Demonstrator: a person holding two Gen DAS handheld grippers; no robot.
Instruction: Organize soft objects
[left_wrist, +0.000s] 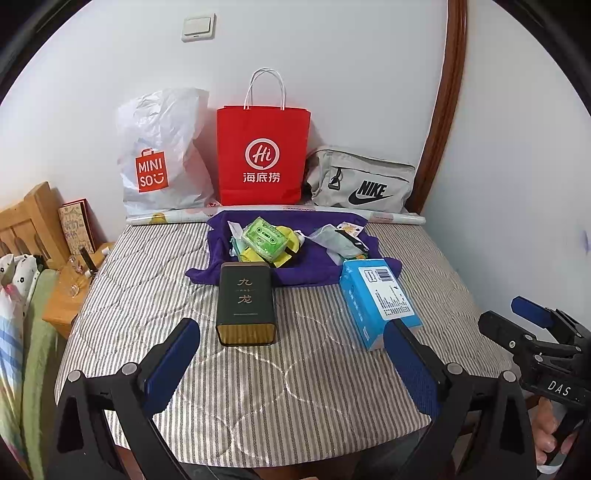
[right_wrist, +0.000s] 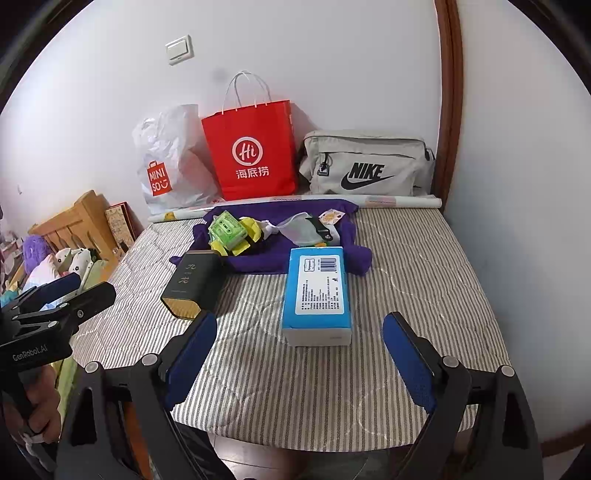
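Observation:
A purple cloth (left_wrist: 314, 266) (right_wrist: 273, 258) lies spread at the back of the striped table (left_wrist: 258, 387) (right_wrist: 424, 266). On it sit a green cassette-print pouch (left_wrist: 264, 240) (right_wrist: 227, 229), yellow soft items (left_wrist: 286, 236) (right_wrist: 251, 230) and a pale mesh pouch (left_wrist: 332, 240) (right_wrist: 303, 232). A dark tea tin (left_wrist: 246, 304) (right_wrist: 194, 284) and a blue box (left_wrist: 376, 301) (right_wrist: 317, 295) lie in front. My left gripper (left_wrist: 291, 343) is open and empty, short of the tin. My right gripper (right_wrist: 299, 339) is open and empty, short of the blue box.
Against the wall stand a white Miniso bag (left_wrist: 162, 155) (right_wrist: 170, 162), a red paper bag (left_wrist: 262, 155) (right_wrist: 251, 151) and a grey Nike bag (left_wrist: 362, 181) (right_wrist: 365, 166). A rolled paper (left_wrist: 166, 218) (right_wrist: 399, 201) lies behind the cloth. A wooden bedside stand (left_wrist: 70, 291) is at left.

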